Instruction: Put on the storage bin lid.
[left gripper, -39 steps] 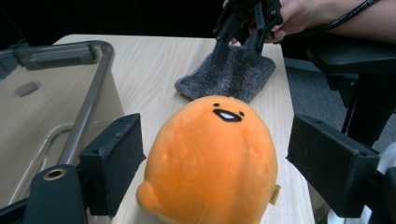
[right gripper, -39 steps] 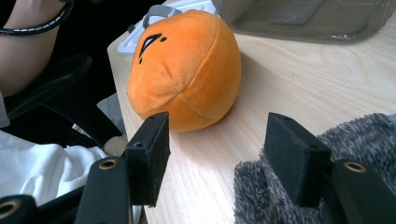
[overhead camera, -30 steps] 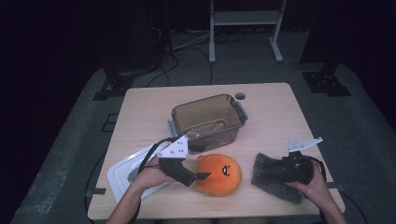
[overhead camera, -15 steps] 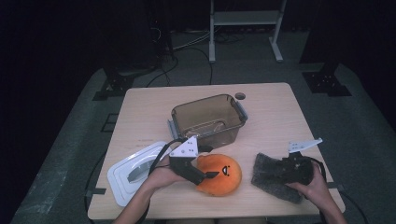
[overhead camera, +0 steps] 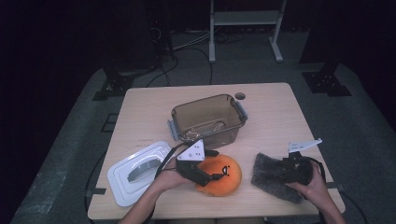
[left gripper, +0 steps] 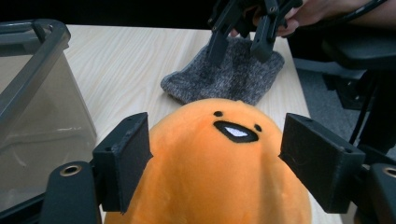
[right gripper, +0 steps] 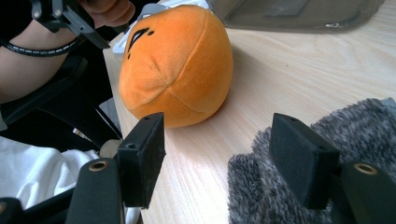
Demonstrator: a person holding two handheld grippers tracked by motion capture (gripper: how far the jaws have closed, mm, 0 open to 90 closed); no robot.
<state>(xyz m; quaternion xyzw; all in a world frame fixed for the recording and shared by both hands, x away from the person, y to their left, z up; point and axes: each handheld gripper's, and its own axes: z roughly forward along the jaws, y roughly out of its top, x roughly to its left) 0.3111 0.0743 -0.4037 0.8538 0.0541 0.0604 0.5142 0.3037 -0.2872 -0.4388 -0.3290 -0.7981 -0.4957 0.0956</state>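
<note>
An orange round plush with a small face (overhead camera: 232, 181) (right gripper: 177, 65) lies near the table's front edge. My left gripper (overhead camera: 217, 176) (left gripper: 215, 140) straddles the plush (left gripper: 219, 168), a pad at each side; its jaws have just been closing and it does not look squeezed. To its right lies a grey fuzzy cloth (overhead camera: 267, 181) (left gripper: 224, 79) (right gripper: 364, 126). My right gripper (overhead camera: 279, 170) (right gripper: 217, 140) (left gripper: 238, 44) hovers at the cloth's edge. Its jaws have just been opening, one over the cloth and one over bare wood, with nothing pinched.
A clear brown plastic bin (overhead camera: 205, 100) (left gripper: 32, 93) (right gripper: 299, 14) stands mid-table behind the plush. Its white lid (overhead camera: 135, 175) lies at the front left. The wooden table (overhead camera: 154, 112) has bare room at the back and sides. Dark stands and cables sit on the floor beyond.
My left gripper has moved right and lower, from beside the plush to astride it. The right hand has stayed over the grey cloth.
</note>
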